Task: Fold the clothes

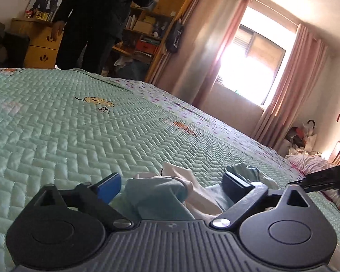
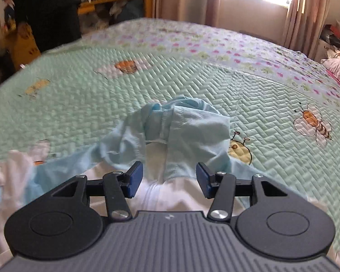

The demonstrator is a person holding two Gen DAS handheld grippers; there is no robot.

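Lying crumpled on the quilted bedspread [image 2: 79,95], a pale blue garment [image 2: 188,131] sits between the wide-open left gripper [image 1: 170,184] and half-open right gripper [image 2: 168,179], neither gripping it.

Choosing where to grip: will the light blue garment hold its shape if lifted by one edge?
Probably not. The garment lies crumpled in soft folds on the quilt, so it likely droops. It looks thin, so probably light. Its white lining may shift separately.

The standing person [image 1: 97,22] is cut off above the shoulders. The garment [image 2: 170,131] blurs at near left, its near part hidden behind the right hand-held gripper [image 2: 169,179].
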